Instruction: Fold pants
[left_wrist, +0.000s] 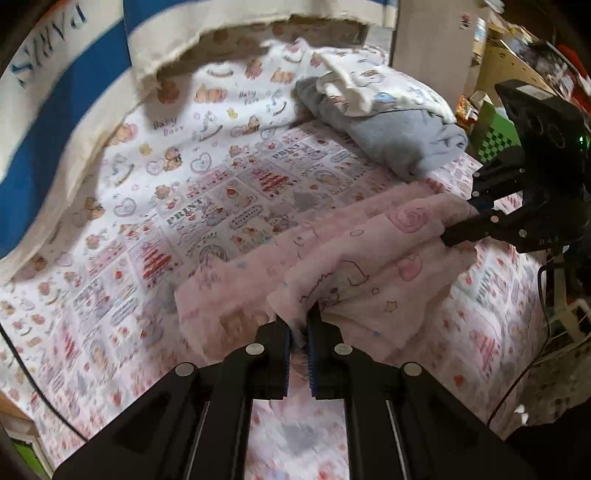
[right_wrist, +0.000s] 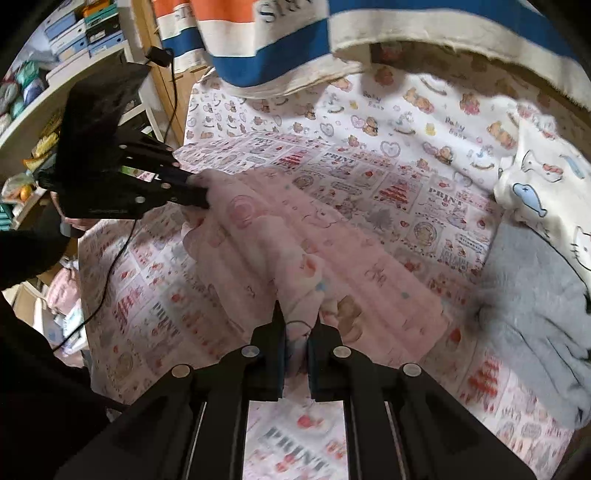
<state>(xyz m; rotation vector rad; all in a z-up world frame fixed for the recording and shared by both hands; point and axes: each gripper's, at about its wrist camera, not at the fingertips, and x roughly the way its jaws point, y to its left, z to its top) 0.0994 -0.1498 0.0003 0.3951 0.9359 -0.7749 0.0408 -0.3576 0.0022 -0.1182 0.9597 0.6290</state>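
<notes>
Two hand-held grippers clamp your pink pants (left_wrist: 332, 258).
Left hand-held gripper (left_wrist: 298, 325) and right hand-held gripper (right_wrist: 295, 325) each pinch an edge, fabric sagging between them.

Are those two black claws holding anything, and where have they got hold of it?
Both hold the pink pants. The left gripper and the right gripper each pinch the fabric at its edge, at opposite ends.

A home, clearly, and a lived-in bedroom or child's room at that: the work surface is a bed spread with a nursery-print sheet (left_wrist: 207, 206) (bears, hearts, cakes). Folded laundry (left_wrist: 388, 122) is piled at its edge. Beside the bed, open shelves (right_wrist: 55, 55) are crammed with boxes and packets, and a striped cloth (right_wrist: 280, 44) hangs overhead.
</notes>
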